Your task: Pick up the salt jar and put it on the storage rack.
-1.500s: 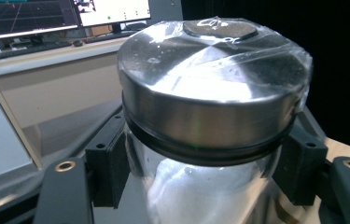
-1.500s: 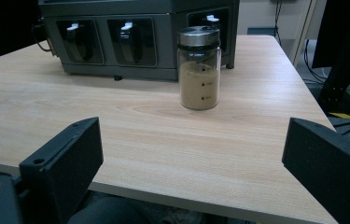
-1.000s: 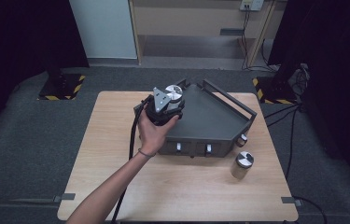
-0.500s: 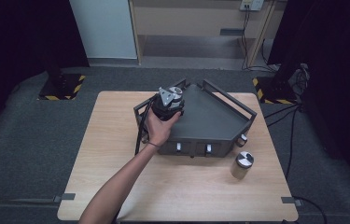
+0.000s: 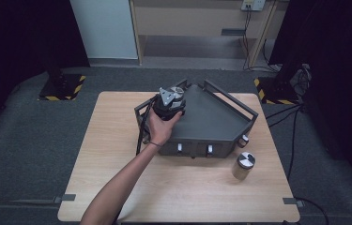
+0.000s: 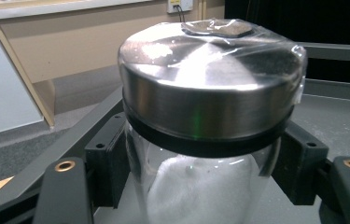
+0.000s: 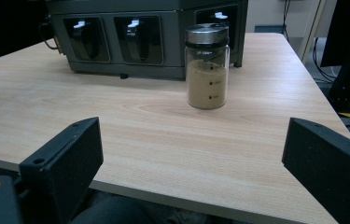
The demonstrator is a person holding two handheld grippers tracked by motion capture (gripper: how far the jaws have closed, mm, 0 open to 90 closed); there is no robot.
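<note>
Left gripper point(image 5: 170, 104) is clamped on a glass jar point(image 6: 200, 177): both black pads press its glass sides just under the steel lid point(image 6: 210, 88), jar upright. Lid has clear film over the top. White stuff sits in the lower part of the jar; can't tell what it is. In the high view the left hand point(image 5: 162, 129) holds the gripper over the left-rear part of the dark grey rack point(image 5: 220, 126), above its flat top tray. Can't tell whether the jar base touches the tray.

Edges: the rack has raised rails along its rear and sides, and the gripper is just inside the left rail corner. The tray surface to its right is bare out to the right rail. The front face of the rack carries two small drawers point(image 5: 194, 148) with light handles.

Right gripper point(image 7: 191, 154) has its jaws spread wide with nothing between them, low at the near table point(image 5: 117, 187) edge, pointing at the rack front. Open wood lies ahead of it.

A second jar point(image 7: 206, 65) stands upright on the table, just in front of the rack's right front corner, well apart from both grippers. It has a steel lid and is about two thirds full of tan powder.
</note>
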